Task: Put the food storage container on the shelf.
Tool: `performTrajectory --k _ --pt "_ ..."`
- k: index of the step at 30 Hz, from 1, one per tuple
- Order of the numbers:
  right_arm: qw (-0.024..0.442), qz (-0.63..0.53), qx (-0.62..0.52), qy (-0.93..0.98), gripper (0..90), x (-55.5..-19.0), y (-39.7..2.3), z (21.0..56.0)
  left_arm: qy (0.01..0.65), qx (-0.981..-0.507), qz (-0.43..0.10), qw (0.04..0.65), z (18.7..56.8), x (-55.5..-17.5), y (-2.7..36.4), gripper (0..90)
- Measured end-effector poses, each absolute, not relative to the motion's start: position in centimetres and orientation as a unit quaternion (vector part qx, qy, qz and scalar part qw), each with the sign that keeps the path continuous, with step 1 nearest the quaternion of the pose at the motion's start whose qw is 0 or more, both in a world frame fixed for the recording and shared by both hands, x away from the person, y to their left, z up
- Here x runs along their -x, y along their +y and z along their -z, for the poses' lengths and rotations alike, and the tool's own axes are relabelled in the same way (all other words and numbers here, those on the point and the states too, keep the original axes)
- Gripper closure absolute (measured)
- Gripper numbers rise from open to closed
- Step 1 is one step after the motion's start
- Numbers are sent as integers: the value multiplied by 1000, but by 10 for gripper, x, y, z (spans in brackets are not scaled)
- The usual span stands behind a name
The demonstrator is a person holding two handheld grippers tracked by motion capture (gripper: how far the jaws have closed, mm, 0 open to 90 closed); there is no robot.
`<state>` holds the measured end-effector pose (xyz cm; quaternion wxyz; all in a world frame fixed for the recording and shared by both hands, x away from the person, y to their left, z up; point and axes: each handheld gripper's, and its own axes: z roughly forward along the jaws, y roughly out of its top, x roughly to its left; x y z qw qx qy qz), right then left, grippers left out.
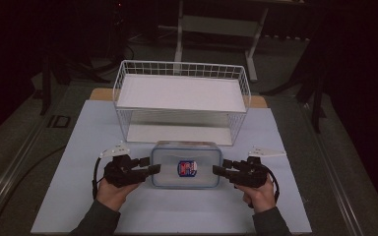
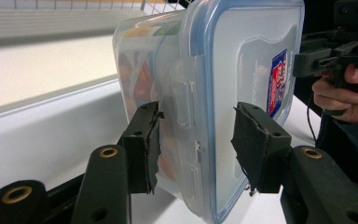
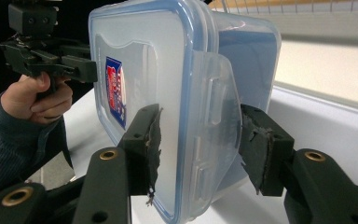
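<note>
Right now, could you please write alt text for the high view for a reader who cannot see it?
A clear lidded food container sits on a white table, with a hand-held gripper at each end: left hand-held gripper, right hand-held gripper. A white wire basket stands behind it.

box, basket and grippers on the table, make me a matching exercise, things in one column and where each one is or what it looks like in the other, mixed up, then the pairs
Things:
1. box
2. basket
3. left gripper
4. label

Places or looks:
a. white wire, behind the box
b. red and blue, middle of the lid
c. clear with a blue-rimmed lid, between the two grippers
d. at the box's left end, jaws either side of its latch

Pairs: 1-c, 2-a, 3-d, 4-b
</note>
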<state>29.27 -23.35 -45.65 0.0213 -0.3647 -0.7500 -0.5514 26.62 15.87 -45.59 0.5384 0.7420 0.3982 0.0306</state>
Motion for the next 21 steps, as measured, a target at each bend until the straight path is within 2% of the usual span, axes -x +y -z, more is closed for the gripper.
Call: performTrajectory --k 21 --pt "-18 575 335 -746 504 -283 -231 431 375 -740 -64 554 431 -257 162 519"
